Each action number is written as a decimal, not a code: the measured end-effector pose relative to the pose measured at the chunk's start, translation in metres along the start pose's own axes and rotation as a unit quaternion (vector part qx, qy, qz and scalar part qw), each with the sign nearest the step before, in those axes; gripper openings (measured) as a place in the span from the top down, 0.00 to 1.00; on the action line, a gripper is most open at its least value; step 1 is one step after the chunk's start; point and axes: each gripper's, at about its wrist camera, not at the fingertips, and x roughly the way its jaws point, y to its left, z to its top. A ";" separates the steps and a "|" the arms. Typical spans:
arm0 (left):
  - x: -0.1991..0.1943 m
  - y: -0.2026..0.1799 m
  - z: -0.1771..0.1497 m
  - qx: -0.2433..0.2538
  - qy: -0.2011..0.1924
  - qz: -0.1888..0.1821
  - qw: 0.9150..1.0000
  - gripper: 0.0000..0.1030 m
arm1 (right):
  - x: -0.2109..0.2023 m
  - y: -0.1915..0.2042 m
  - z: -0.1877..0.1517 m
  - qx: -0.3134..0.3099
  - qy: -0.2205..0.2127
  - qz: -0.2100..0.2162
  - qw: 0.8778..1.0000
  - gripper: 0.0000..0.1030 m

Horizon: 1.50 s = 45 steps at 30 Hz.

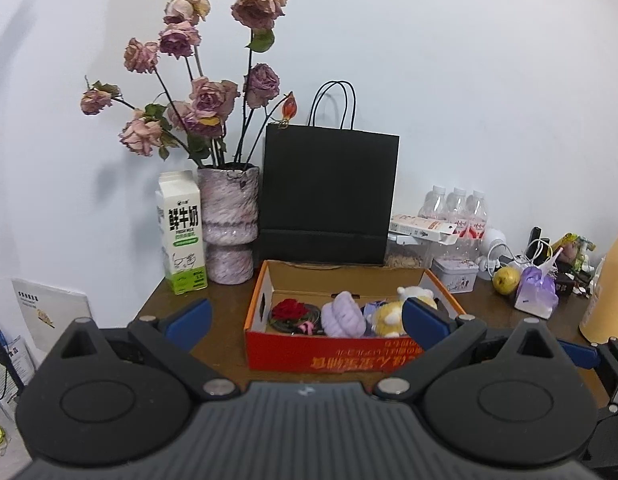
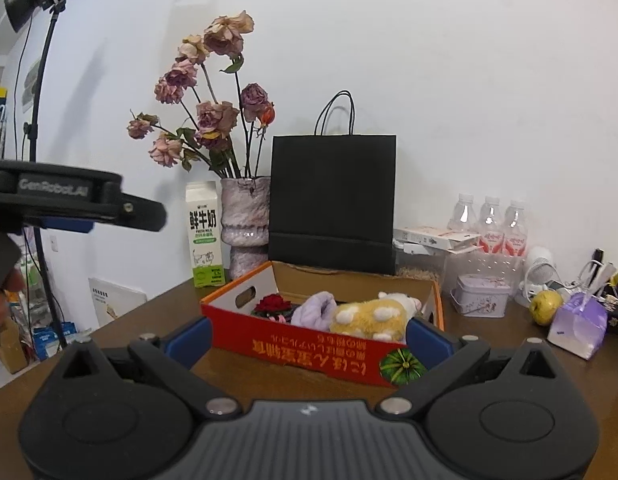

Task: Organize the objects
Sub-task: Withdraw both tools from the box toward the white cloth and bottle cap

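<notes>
An open red and orange cardboard box point(image 1: 293, 354) point(image 2: 309, 346) sits on the brown table. Inside lie a red rose ornament point(image 1: 291, 310) point(image 2: 272, 303), a lilac knitted bundle point(image 1: 343, 314) point(image 2: 315, 310) and a yellow plush toy with white spots point(image 1: 389, 316) point(image 2: 373, 316). My left gripper point(image 1: 307, 322) hovers open in front of the box, nothing between its blue pads. My right gripper point(image 2: 307, 338) is also open and empty, just before the box's front wall. The left gripper's body point(image 2: 73, 200) shows at the left of the right wrist view.
Behind the box stand a black paper bag point(image 1: 329, 196) point(image 2: 333, 200), a vase of dried roses point(image 1: 229, 224) point(image 2: 245, 220) and a milk carton point(image 1: 182, 232) point(image 2: 204, 236). To the right are water bottles point(image 2: 489, 220), a small tin point(image 2: 481, 294), a yellow-green fruit point(image 2: 545, 306) and a lilac pouch point(image 2: 577, 324).
</notes>
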 end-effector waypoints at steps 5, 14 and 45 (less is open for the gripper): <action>-0.018 0.009 -0.013 0.003 0.003 0.000 1.000 0.00 | -0.015 0.008 -0.011 -0.003 0.013 -0.005 1.000 0.00; -0.047 0.023 -0.046 0.010 0.016 0.004 1.000 0.00 | -0.046 0.026 -0.031 -0.013 0.029 -0.001 0.999 0.00; -0.103 0.067 -0.150 -0.012 0.056 0.039 0.998 0.00 | -0.093 0.034 -0.108 0.021 0.108 0.014 0.994 0.00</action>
